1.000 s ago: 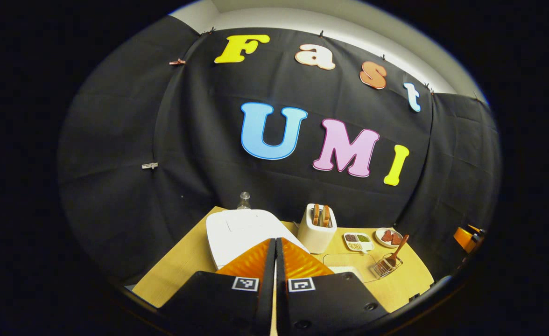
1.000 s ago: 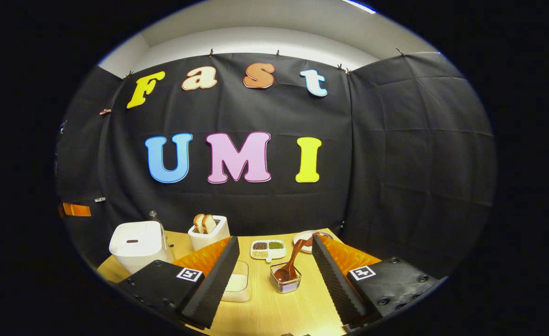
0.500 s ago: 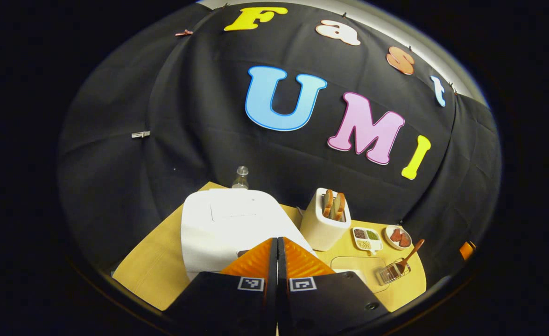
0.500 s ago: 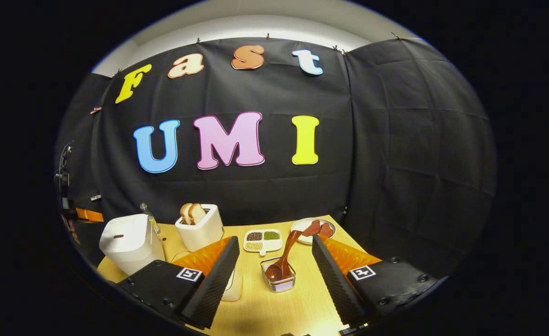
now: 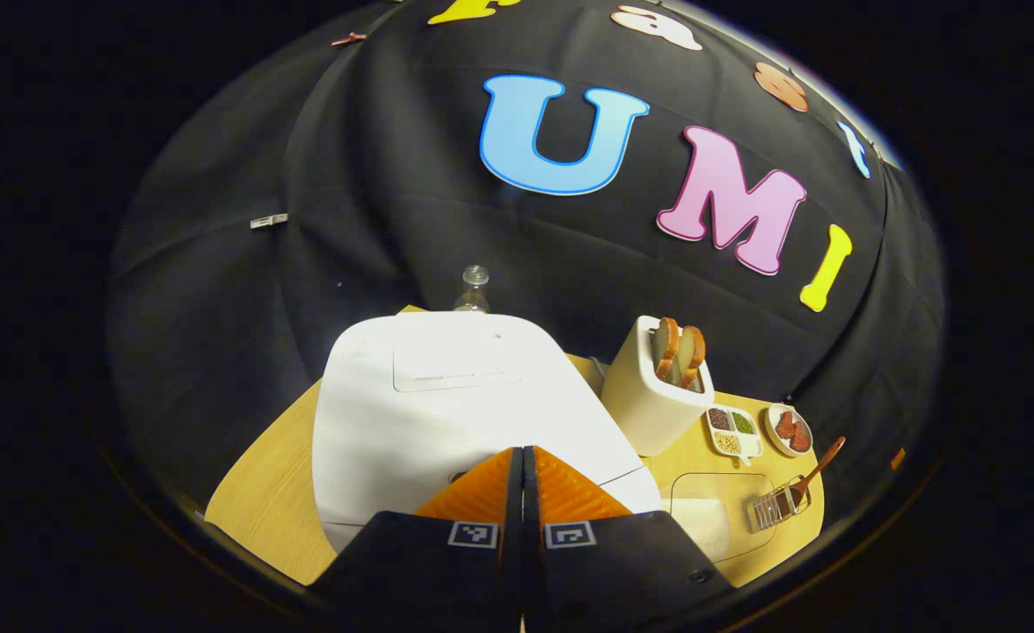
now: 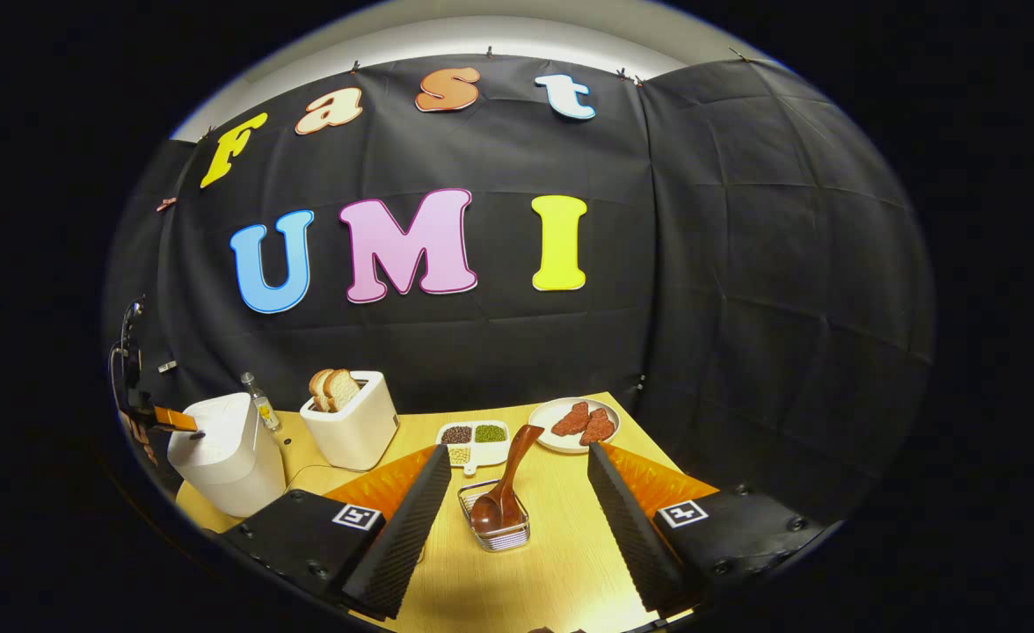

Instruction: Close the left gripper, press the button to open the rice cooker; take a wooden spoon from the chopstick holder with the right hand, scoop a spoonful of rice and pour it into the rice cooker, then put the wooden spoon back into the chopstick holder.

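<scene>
With its fingers pressed together and empty, the left gripper (image 5: 521, 450) hangs over the rice cooker (image 5: 447, 404), while the right gripper (image 6: 517, 457) gapes wide, empty, just short of the wooden spoon (image 6: 501, 492) in the chopstick holder (image 6: 498, 532).

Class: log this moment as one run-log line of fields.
phase: button press pending | left hand-held gripper: shut, over rice cooker | right hand-held gripper: open, facing wooden spoon in chopstick holder | lid: closed

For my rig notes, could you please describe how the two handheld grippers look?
Left gripper and right gripper: each has black bodies fastened with dark screws, a small square black-and-white marker tag on each finger mount, and wedge-shaped fingers with ridged surfaces.
</scene>
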The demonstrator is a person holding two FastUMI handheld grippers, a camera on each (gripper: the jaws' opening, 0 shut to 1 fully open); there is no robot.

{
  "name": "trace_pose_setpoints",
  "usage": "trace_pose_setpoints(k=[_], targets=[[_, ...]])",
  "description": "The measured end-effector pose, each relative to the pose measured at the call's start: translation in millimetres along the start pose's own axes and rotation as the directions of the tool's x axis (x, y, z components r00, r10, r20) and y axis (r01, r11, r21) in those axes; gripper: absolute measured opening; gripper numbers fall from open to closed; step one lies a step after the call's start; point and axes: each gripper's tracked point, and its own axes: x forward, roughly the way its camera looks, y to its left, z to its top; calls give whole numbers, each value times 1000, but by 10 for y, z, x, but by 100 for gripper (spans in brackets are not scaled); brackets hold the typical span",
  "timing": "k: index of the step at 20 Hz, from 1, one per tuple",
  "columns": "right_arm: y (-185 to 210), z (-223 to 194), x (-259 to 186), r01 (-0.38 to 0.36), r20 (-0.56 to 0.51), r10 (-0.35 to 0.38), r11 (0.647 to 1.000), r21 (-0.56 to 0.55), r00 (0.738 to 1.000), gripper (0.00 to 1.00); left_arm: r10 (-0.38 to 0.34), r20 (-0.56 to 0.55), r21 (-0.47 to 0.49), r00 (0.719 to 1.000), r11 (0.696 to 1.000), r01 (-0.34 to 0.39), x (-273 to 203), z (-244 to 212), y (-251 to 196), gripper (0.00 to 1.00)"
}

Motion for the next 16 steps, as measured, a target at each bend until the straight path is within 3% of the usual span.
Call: trace_pose_setpoints(k=[1,4,11,13,16], targets=[[-22,-1,35,-1,0,1,1000,-2,1000,98,1,-21,-23,1000,1000,-1,-1,-72,6,2],[-90,-4,111,-8,3,8,1000,-1,1000,98,5,-13,-43,1000,999,-6,26,-72,12,6],[-157,-137,309,-58,-31,59,998,15,998,98,90,-11,-11,996,996,-90,10,-71,5,6],[-174,-125,325,-71,-22,71,997,11,997,97,91,104,-26,990,996,-89,-187,197,-104,6],[-219,-134,394,-72,-15,72,997,-3,997,97,107,284,-13,953,994,-108,-651,690,-178,10]])
